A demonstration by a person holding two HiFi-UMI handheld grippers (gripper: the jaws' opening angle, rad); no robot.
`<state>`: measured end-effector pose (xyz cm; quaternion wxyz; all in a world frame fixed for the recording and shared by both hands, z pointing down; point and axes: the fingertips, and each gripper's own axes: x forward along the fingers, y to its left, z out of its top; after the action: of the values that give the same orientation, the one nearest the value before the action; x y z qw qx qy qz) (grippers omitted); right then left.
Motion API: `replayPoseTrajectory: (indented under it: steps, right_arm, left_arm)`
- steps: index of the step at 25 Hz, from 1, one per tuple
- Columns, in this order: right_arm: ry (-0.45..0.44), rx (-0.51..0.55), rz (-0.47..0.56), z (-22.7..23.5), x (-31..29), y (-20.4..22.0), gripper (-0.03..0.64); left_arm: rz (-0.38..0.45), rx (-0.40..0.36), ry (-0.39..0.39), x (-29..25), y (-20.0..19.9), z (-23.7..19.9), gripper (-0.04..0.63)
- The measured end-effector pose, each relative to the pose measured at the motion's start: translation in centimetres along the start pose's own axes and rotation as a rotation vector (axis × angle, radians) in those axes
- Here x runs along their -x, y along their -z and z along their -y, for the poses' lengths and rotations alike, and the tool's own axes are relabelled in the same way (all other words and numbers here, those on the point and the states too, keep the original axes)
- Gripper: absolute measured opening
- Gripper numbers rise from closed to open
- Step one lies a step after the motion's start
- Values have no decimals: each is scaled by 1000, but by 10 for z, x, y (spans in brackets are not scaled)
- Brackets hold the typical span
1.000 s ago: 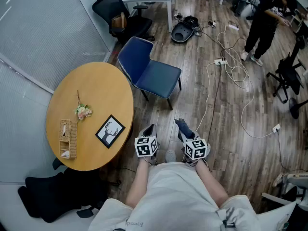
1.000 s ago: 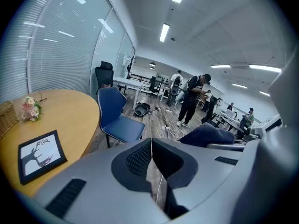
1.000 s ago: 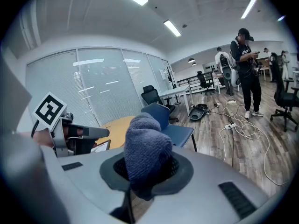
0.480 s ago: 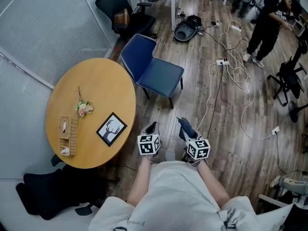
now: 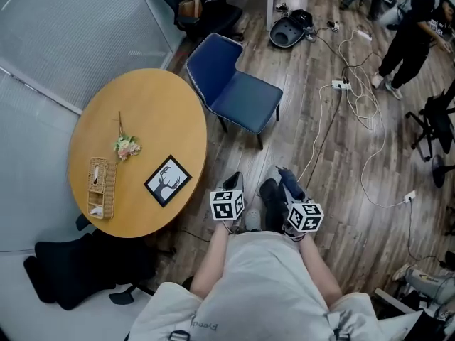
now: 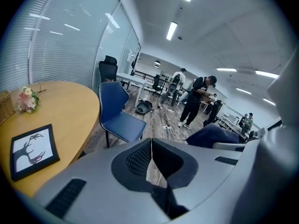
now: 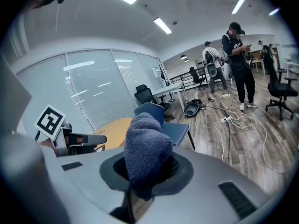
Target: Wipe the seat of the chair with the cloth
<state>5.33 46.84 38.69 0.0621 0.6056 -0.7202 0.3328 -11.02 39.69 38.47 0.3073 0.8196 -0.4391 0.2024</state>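
The blue chair (image 5: 234, 89) stands on the wooden floor beside the round table, its seat (image 5: 247, 102) bare; it also shows in the left gripper view as the blue chair (image 6: 114, 113) and behind the cloth as the chair (image 7: 175, 127). A blue-grey cloth (image 7: 145, 150) is pinched in my right gripper (image 7: 145, 174), which is held close to my body, well short of the chair; from above the cloth (image 5: 289, 182) pokes out ahead of the right gripper (image 5: 293, 192). My left gripper (image 5: 234, 185) is shut with nothing in it, jaws pressed together (image 6: 150, 164).
A round wooden table (image 5: 163, 119) carries a picture frame (image 5: 168, 180), a flower sprig (image 5: 126, 146) and a wicker box (image 5: 99, 186). Cables (image 5: 355, 105) trail over the floor to the right. A person (image 5: 407, 30) stands far right; a black office chair (image 5: 202, 9) is behind.
The view has shifted: the chair and table sit slightly nearer and to the right. Both grippers stay close to my body, the cloth still in the right one.
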Motion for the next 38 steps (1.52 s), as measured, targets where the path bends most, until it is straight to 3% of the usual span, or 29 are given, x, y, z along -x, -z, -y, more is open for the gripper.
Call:
replayPoseTrajectory:
  steps: [7, 11, 14, 19, 23, 28, 33, 38]
  right_arm:
    - [-69, -52, -13, 7, -80, -37, 66]
    - [-111, -61, -17, 13, -128, -80, 66]
    - [-141, -147, 7, 25, -160, -118, 66]
    - [-153, -142, -25, 47, -198, -152, 66]
    - [-141, -238, -14, 77, -228, -184, 66]
    - [-154, -228, 1, 96, -254, -218, 66]
    - [-168, -207, -23, 118, -271, -232, 66]
    - [-195, -210, -49, 125, -284, -234, 66]
  left_arm:
    - [7, 24, -117, -21, -37, -50, 28]
    - [-2, 28, -156, -54, -73, -67, 28]
    - [-1, 10, -141, -86, -107, -63, 28]
    - [-16, -17, -114, -140, -155, -54, 28]
    - [-24, -30, -93, -180, -187, -49, 28]
    - [-10, -19, -49, -211, -222, -44, 28]
    - [-24, -30, -60, -244, -231, -48, 28]
    - [-30, 17, -23, -259, -239, -43, 28]
